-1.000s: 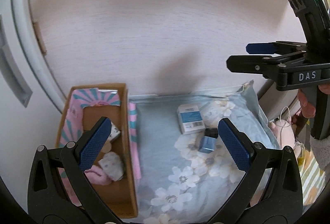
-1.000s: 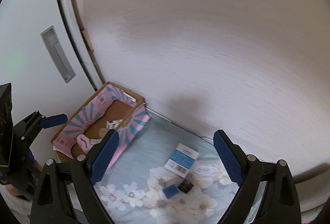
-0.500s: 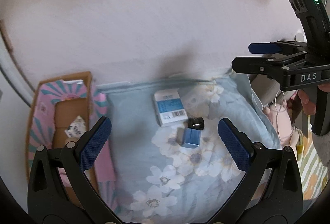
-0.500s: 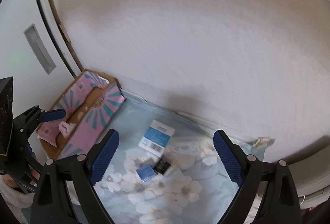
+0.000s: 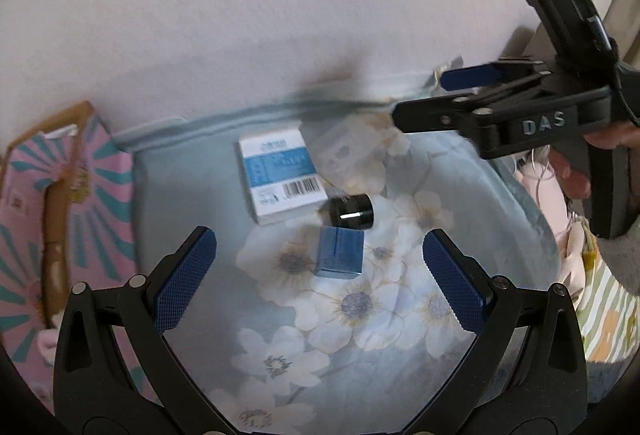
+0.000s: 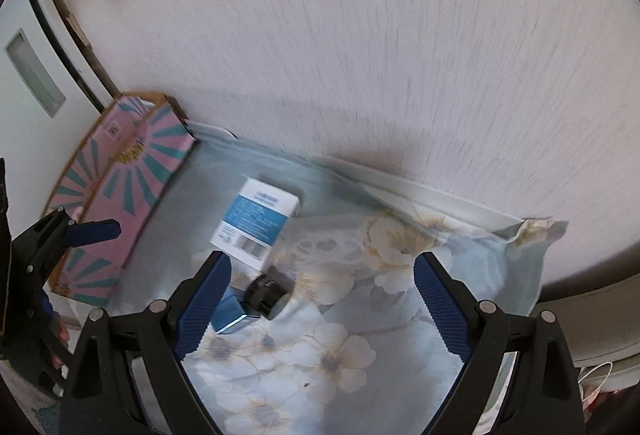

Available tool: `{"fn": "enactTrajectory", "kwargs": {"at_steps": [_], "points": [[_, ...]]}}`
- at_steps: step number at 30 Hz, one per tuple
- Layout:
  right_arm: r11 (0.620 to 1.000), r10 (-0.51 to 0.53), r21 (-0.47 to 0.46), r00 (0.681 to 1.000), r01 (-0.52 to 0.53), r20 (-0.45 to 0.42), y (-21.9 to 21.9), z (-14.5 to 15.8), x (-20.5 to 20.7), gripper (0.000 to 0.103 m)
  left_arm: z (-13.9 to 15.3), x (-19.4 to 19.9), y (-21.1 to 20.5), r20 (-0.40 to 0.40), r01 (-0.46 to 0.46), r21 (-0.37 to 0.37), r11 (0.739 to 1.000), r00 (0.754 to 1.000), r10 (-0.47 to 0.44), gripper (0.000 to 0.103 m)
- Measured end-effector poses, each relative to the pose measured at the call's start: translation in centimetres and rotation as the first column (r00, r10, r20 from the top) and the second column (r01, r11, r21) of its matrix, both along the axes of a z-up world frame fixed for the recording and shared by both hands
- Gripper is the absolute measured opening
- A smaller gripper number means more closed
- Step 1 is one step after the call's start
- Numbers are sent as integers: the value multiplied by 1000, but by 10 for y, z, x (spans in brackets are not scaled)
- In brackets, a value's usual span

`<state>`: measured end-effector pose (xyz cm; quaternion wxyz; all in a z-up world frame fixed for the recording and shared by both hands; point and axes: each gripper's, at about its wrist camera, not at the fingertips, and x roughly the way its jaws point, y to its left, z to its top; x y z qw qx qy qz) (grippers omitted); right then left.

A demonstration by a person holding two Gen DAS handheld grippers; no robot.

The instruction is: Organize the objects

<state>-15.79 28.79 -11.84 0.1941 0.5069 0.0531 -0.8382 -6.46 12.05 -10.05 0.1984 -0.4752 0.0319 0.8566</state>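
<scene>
Between the spread blue pads of the left gripper (image 5: 320, 271) lies a small blue box (image 5: 340, 253) on the flowered cloth (image 5: 360, 315), untouched by either pad; the jaws stand wide apart and hold nothing. Just beyond the box, a short black cylinder (image 5: 352, 211) rests on its side, almost touching it, and past that a white-and-blue carton (image 5: 278, 175) lies flat with its barcode toward the gripper. A clear plastic piece (image 5: 348, 155) sits beside the carton, to its right. Farther left of the gripper, a pink-and-teal cardboard box (image 5: 60, 203) stands open against the pale wall (image 5: 240, 15). To the right hangs the right gripper (image 6: 320, 295), gripped by a hand (image 5: 576, 171); its jaws too are wide apart and empty. Seen from its own camera, the black cylinder (image 6: 266, 293) and small blue box (image 6: 230, 313) lie close by its left pad, the carton (image 6: 256, 221) beyond them, and the pink box (image 6: 120, 195) farther off to the left, beside a white door (image 6: 28, 67).
</scene>
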Motion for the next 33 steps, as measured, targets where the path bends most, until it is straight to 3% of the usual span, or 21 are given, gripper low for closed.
{"fn": "enactTrajectory", "kwargs": {"at_steps": [10,24,27,33], "points": [[998,34,51,997,-37,68,-9,-63,-22,91,-47,-8,17,50,33,0,999,998,-33,101],[992,79,87,991,-88,105,-24,-98,-39,91,-82,-20,24,88,43,-6,999,995,-43,88],[990,89,98,991,-98,96,-27,-102,-42,91,-86,-19,27,98,51,-2,999,994,-51,72],[984,116,126,989,-126,89,-34,-107,-45,91,-89,-16,34,96,77,-26,997,993,-74,51]]}}
